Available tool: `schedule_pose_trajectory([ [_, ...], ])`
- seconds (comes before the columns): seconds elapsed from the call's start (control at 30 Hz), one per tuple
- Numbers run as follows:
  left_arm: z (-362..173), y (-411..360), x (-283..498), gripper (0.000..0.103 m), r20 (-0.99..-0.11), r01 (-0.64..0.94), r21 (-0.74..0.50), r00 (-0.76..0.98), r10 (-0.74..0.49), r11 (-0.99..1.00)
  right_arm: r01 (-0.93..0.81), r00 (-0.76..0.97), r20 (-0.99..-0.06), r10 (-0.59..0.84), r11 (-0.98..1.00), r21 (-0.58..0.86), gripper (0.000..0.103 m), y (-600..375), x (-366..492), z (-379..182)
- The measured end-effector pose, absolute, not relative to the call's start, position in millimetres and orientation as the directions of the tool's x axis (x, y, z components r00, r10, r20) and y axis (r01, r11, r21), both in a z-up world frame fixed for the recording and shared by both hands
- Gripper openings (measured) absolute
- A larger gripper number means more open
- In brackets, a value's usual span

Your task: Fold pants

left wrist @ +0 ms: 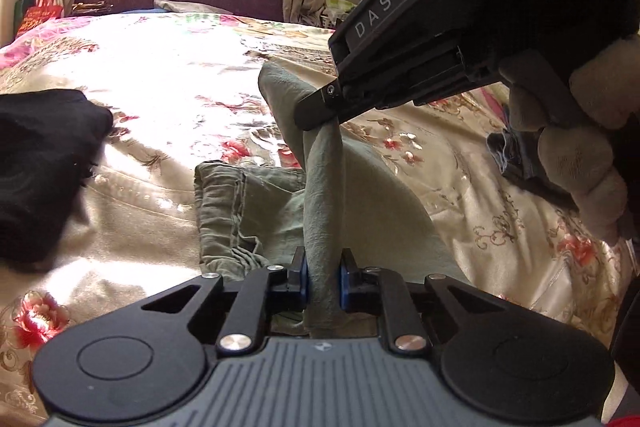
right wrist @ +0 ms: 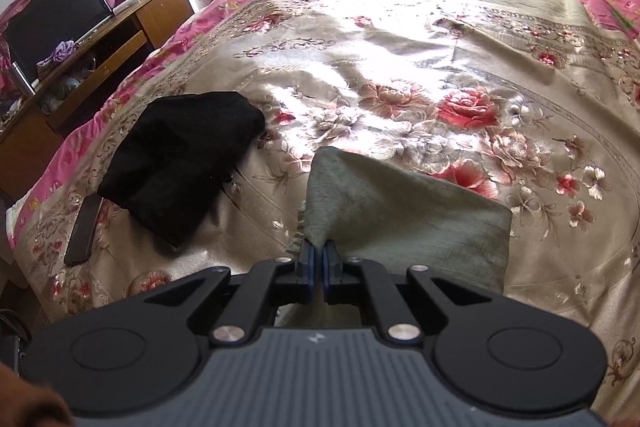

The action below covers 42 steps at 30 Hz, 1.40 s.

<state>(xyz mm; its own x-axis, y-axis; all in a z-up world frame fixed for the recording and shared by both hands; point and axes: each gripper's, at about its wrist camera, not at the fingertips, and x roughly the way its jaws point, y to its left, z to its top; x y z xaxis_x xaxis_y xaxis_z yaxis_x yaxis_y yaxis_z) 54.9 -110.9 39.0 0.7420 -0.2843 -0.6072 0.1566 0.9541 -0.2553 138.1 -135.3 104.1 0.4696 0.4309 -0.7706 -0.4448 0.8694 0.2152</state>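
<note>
At lower centre of the left wrist view, the left gripper point(left wrist: 323, 277) pinches a bunched strip of the olive-green pants point(left wrist: 256, 211) lying on the floral bedspread point(left wrist: 160, 75). Above it, the right gripper point(left wrist: 316, 111) clamps the same raised fabric (fingers nearly shut). Judged step: carrying a lifted edge over. Next move calls for lowering both ends evenly onto the waistband end point(left wrist: 218, 203).

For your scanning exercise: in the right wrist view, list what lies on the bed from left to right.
Dark flat phone-like object → black garment → olive-green pants, pinched in the right gripper.
</note>
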Motion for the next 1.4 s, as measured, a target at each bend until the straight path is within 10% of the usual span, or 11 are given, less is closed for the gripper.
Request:
schedule_pose_trajectory([
  [0.47,-4,-55,70,0.033,-0.670,0.017,-0.347,0.695,-0.261,0.938,-0.409,0.374,-0.844,0.384,0.885,0.221,0.009,-85,167,11],
  [0.67,0,-43,55,0.057,-0.682,0.004,-0.317,0.694,-0.231,0.949,-0.440,0.444,-0.804,0.395,0.878,0.188,0.020,-91,155,44],
  [1.4,28,-47,66,0.057,-0.624,0.010,-0.192,0.770,-0.130,0.981,-0.448,0.585,-0.741,0.329,0.893,0.043,0.037,-125,150,49],
])
